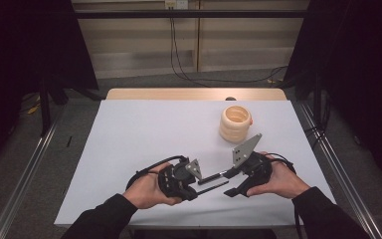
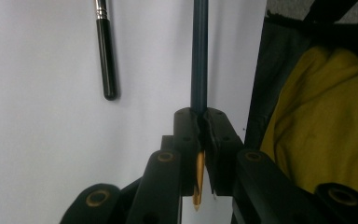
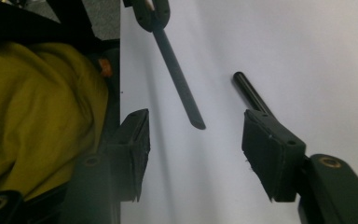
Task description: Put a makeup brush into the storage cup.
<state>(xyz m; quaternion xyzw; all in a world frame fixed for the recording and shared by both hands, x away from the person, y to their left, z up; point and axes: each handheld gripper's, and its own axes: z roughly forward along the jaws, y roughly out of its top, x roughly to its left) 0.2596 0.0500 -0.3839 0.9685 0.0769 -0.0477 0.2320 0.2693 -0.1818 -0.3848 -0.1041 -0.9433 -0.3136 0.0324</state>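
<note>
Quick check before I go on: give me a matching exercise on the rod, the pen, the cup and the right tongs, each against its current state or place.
Things:
1. dark rod
2. black pen
3. cream ribbed cup
4. right tongs

States or places:
A. open, gripping nothing
B. clamped in the left tongs
C. lying loose on the white tabletop
D. standing upright, far right part of the table

Pairs: 1-B, 2-C, 3-D, 4-A
</note>
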